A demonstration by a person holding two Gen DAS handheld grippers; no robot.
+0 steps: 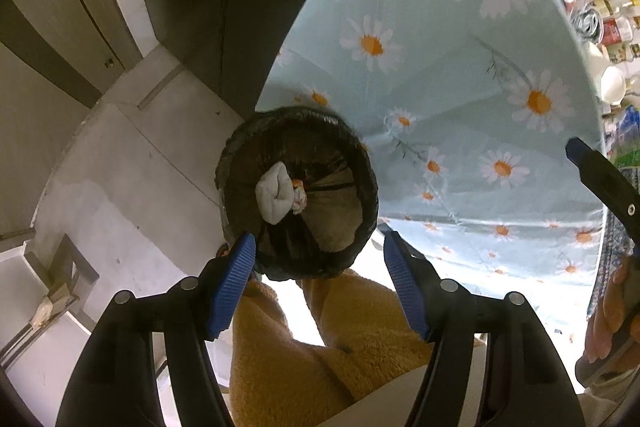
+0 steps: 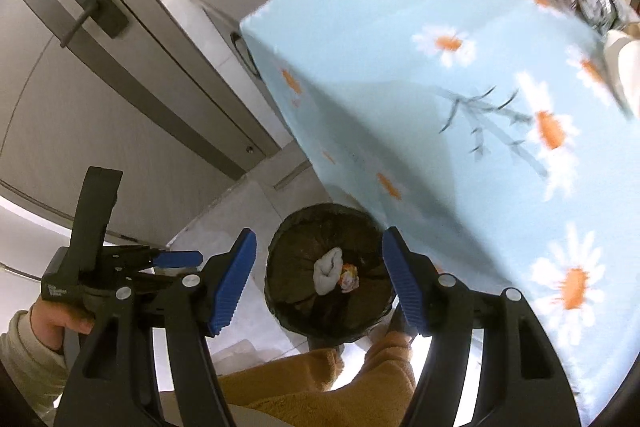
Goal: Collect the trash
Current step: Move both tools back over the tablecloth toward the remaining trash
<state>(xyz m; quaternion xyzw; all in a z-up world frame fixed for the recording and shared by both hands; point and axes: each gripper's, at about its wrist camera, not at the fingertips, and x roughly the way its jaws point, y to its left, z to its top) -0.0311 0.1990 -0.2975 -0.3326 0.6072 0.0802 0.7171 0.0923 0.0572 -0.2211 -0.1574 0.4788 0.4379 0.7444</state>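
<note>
Left wrist view: the left gripper (image 1: 320, 259), fingers spread and empty, hovers above a black-lined bin (image 1: 296, 195) beside the desk (image 1: 460, 87). Crumpled trash (image 1: 276, 193) lies inside. The right gripper (image 2: 319, 267) is likewise open. Drop seems done; next likely needs more desk trash.

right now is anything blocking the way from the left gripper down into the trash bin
Nothing visible does. The left gripper is open and empty directly above the bin, whose mouth is uncovered; only a white wad and a small wrapper lie inside.
</note>
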